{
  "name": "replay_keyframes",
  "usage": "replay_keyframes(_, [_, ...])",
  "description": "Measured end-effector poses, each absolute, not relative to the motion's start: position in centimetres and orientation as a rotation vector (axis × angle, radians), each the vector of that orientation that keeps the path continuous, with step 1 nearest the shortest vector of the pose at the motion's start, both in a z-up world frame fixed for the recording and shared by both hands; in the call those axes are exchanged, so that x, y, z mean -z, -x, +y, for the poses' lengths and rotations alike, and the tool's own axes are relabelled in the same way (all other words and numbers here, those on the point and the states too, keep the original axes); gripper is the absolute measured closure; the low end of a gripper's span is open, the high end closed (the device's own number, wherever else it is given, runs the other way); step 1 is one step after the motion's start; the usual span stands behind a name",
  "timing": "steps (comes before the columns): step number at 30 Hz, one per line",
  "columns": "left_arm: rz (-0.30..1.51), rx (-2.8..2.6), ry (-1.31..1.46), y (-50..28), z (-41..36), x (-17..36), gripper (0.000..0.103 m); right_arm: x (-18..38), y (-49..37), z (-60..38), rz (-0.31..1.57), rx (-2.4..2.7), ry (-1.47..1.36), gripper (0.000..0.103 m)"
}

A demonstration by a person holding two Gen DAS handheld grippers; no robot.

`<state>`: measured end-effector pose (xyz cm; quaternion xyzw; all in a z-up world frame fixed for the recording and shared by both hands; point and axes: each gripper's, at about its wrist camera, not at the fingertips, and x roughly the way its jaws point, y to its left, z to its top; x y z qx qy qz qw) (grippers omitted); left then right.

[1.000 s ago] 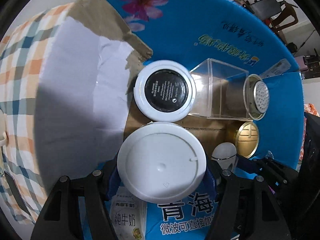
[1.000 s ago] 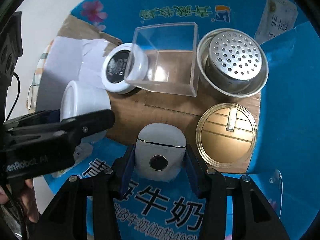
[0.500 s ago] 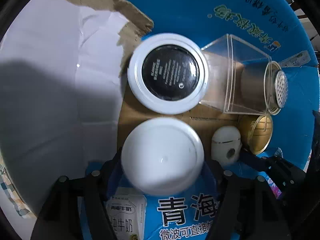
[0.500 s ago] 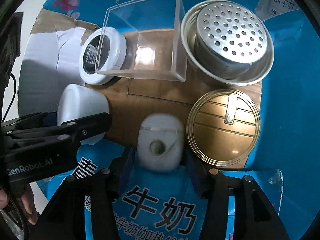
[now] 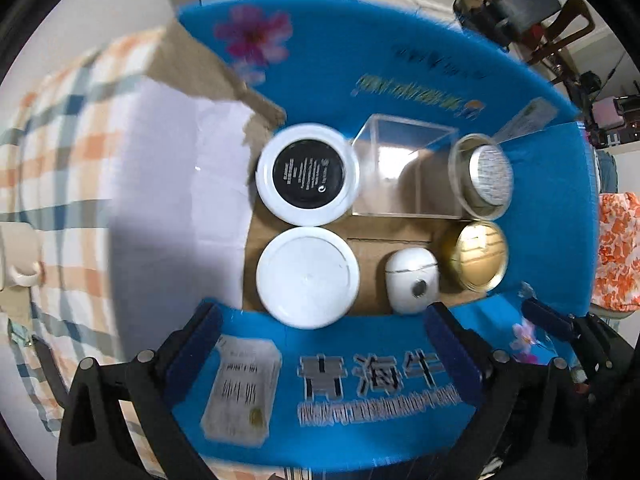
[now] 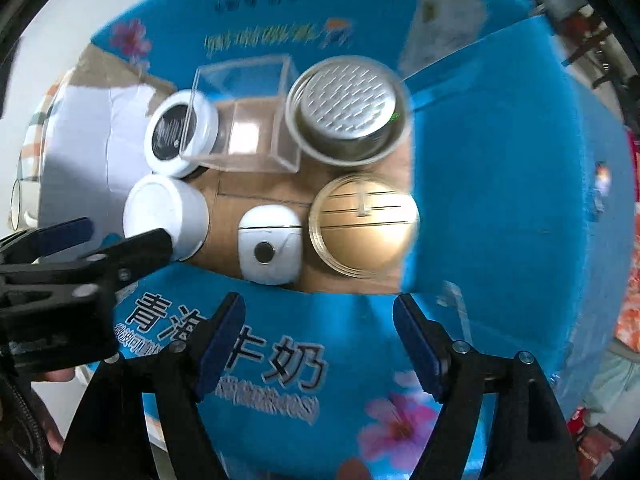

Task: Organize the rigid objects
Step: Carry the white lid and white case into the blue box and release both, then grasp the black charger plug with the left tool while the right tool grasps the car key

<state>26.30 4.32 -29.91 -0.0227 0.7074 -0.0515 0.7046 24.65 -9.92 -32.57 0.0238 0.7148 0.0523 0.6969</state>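
Observation:
A blue cardboard box point(image 5: 420, 80) point(image 6: 500, 160) holds several objects on its brown floor. A white jar point(image 5: 307, 277) point(image 6: 164, 216) stands at front left. A white earbud case point(image 5: 412, 282) point(image 6: 270, 244) lies beside it. Behind stand a white jar with a black label point(image 5: 307, 174) point(image 6: 180, 132), a clear plastic cube point(image 5: 404, 172) point(image 6: 244, 120), a perforated metal cup point(image 5: 482, 174) point(image 6: 348, 116) and a gold lid point(image 5: 476, 256) point(image 6: 362, 226). My left gripper point(image 5: 320, 344) is open and empty above the box's front wall. My right gripper point(image 6: 318, 336) is open and empty.
A plaid cloth point(image 5: 52, 152) covers the surface left of the box. A white torn flap point(image 5: 172, 184) lines the box's left side. A cream mug point(image 5: 18, 256) stands at the far left. Chairs and clutter point(image 5: 532, 8) are behind the box.
Both grippers opened and pulled back up out of the box. The white jar and the earbud case were let go and rest on the box floor.

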Motion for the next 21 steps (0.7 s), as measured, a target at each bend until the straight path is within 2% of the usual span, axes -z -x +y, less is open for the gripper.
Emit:
replay_keyframes(13, [1.297, 0.111, 0.012, -20.6, 4.4, 15.9, 0.0, 18.4, -18.9, -11.3, 1.354, -0.092, -0.073, 0.024])
replay_keyframes(21, [1.187, 0.117, -0.013, -17.7, 4.2, 10.1, 0.0, 9.4, -15.5, -12.4, 1.241, -0.121, -0.077, 0.024])
